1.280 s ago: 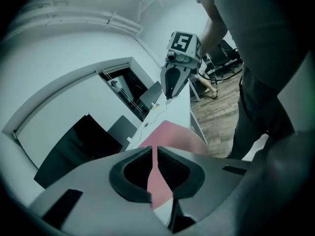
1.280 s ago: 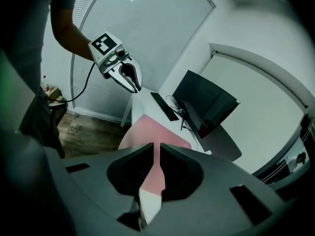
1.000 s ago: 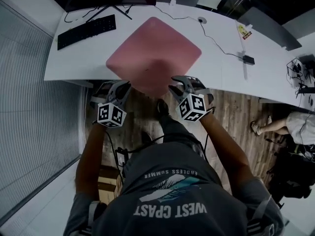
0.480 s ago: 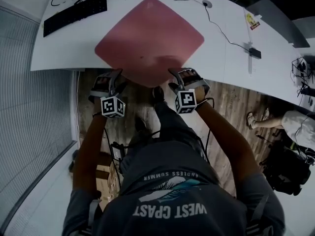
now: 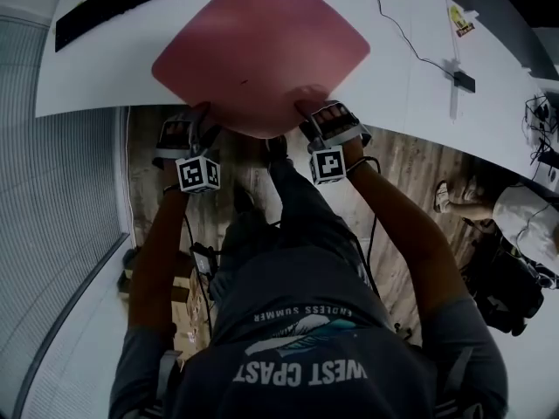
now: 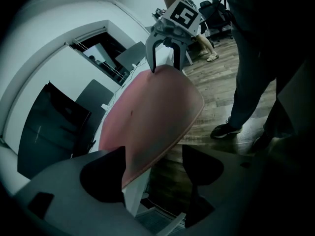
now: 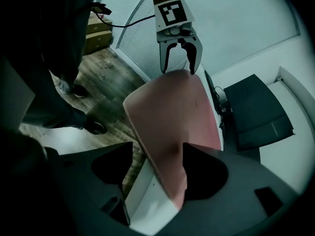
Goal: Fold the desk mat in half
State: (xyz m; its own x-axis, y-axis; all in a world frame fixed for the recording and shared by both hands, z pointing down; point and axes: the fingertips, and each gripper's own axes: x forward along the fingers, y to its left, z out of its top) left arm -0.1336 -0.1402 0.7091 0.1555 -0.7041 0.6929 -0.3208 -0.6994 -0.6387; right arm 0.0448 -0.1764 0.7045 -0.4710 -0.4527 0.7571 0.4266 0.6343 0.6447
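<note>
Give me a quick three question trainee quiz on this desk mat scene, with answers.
1. True or false: the pink rounded desk mat lies folded in half on the white desk.
2. Left gripper and right gripper: which is open? A left only, B right only, C both.
3. What black thing lies on the desk left of the mat?
Key: 1 false, it lies flat. 2 C; both sets of jaws have just been opening, the mat's near edge between them. 3 black keyboard.

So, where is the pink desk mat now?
In the head view the pink desk mat lies on the white desk, just right of the black keyboard, and its near corner hangs over the desk's front edge.
</note>
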